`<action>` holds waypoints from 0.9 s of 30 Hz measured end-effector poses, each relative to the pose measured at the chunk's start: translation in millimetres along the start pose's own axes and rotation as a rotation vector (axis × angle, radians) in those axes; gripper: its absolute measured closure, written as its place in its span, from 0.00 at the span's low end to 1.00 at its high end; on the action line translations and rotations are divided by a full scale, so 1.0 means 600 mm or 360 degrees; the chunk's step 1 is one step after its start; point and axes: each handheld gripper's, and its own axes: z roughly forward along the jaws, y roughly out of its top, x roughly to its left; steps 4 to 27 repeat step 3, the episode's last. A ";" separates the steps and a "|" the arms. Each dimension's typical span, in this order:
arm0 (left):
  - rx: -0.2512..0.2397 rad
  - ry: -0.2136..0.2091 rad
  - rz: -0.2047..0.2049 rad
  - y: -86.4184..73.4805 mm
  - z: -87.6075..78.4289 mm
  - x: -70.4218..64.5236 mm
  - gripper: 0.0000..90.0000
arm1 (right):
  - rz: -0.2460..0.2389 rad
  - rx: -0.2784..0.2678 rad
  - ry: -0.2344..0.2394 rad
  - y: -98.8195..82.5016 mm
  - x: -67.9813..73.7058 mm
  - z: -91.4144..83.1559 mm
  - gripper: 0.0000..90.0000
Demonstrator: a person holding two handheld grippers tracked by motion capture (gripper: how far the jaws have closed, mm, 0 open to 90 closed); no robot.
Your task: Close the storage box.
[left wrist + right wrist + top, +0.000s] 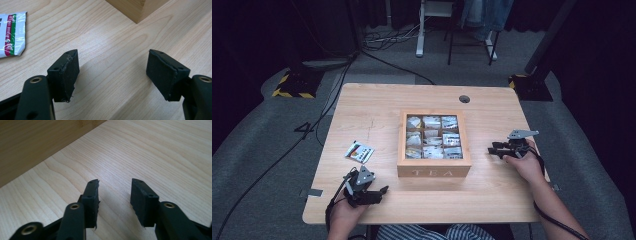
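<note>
Right tool point(113, 195) gapes empty beside tea box point(434, 171).

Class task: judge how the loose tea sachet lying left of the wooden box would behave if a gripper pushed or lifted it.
The tea sachet lies flat and thin, so it probably slides rather than tips. Its crinkled, shiny wrapper suggests it is light, floppy and somewhat slippery.

Dim studio, grey carpet, one pale wooden table point(377, 105)

Black curtains close the frame's sides. Cables point(327, 100) trail across the floor at left, yellow-striped stand bases point(294, 85) sit at upper left and right, and white desk legs point(419, 35) rise top centre.
</note>
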 end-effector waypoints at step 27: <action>0.0000 0.0000 0.0000 0.000 0.000 0.000 0.30 | -0.0074 0.0013 -0.0036 0.003 0.006 0.005 0.59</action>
